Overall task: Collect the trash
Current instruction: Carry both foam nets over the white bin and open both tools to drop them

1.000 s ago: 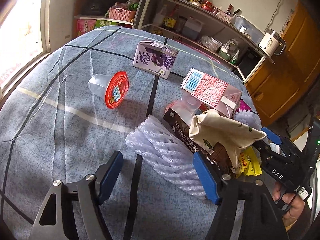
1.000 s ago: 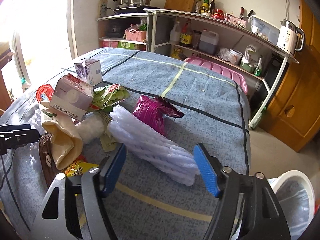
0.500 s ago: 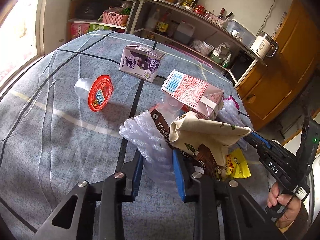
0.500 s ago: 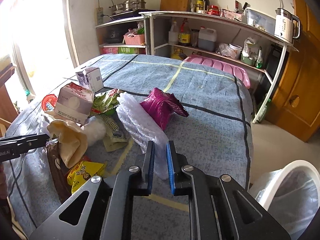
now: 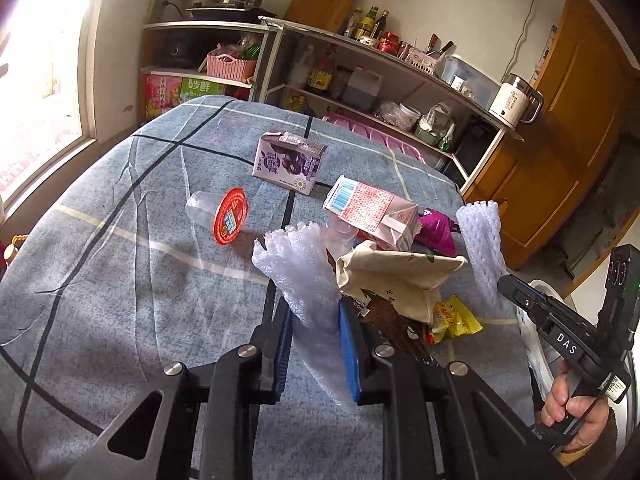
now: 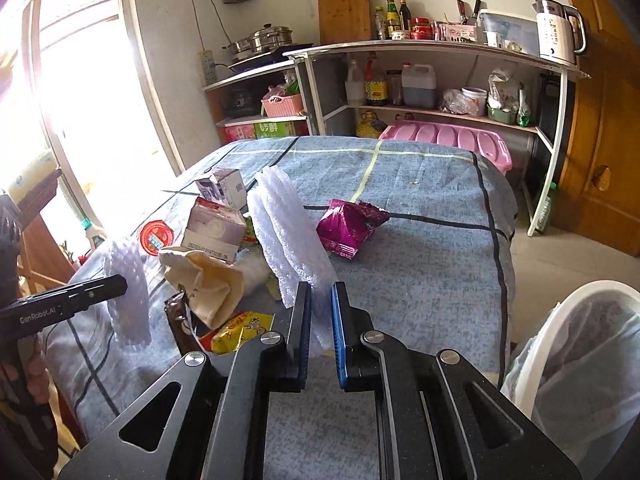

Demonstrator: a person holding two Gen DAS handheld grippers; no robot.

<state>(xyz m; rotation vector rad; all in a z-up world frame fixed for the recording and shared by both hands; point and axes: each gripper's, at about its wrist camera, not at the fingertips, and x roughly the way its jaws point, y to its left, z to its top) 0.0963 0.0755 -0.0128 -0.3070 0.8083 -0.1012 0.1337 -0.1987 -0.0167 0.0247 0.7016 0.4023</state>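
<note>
Both tongs are pinched tight on white foam fruit netting — the left gripper (image 5: 316, 318) has one foam net sleeve (image 5: 304, 276) sticking up between its blue pads, and the right gripper (image 6: 321, 300) is clamped on a second foam net (image 6: 290, 236). Just ahead of the left tongs sit a cream paper bag (image 5: 394, 276), a pink milk carton (image 5: 372, 210), a purple juice carton (image 5: 289, 163) and a red-lidded jelly cup (image 5: 224, 216) on the blue tablecloth (image 5: 120, 280). The white lined trash bin (image 6: 580, 344) sits low to the right of the right tongs — magenta snack bag (image 6: 348, 226) just past them.
</note>
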